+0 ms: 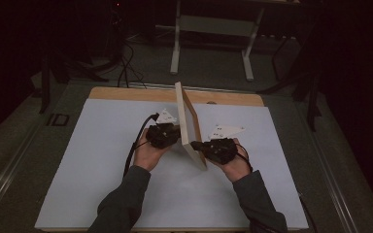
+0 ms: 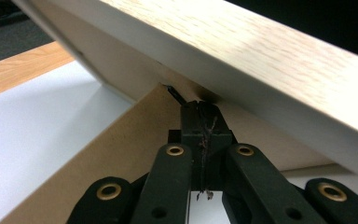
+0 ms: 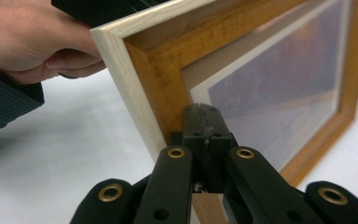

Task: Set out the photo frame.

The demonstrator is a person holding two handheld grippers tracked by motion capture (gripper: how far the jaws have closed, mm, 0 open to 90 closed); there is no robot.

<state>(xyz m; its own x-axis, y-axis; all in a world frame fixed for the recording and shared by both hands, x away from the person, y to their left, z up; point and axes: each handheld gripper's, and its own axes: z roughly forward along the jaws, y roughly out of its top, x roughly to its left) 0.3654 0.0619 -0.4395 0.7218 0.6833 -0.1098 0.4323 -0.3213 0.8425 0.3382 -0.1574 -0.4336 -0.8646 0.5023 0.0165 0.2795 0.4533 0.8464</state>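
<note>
- Centrally, a wooden picture frame (image 1: 188,127) was seen standing on edge on the white surface (image 1: 97,160), tilted.
- The left gripper (image 1: 164,134) was pressed against the frame's back, fingers closed together at the brown backing board (image 2: 121,154).
- The right gripper (image 1: 217,148) was set against the frame's front, fingers closed, apparently gripping nothing.

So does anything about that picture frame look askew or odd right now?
Yes: the picture frame stands on edge on the white mat, leaning rather than upright. Its brown stand flap hangs open behind it. The left claw and right claw press against it, both shut.
</note>
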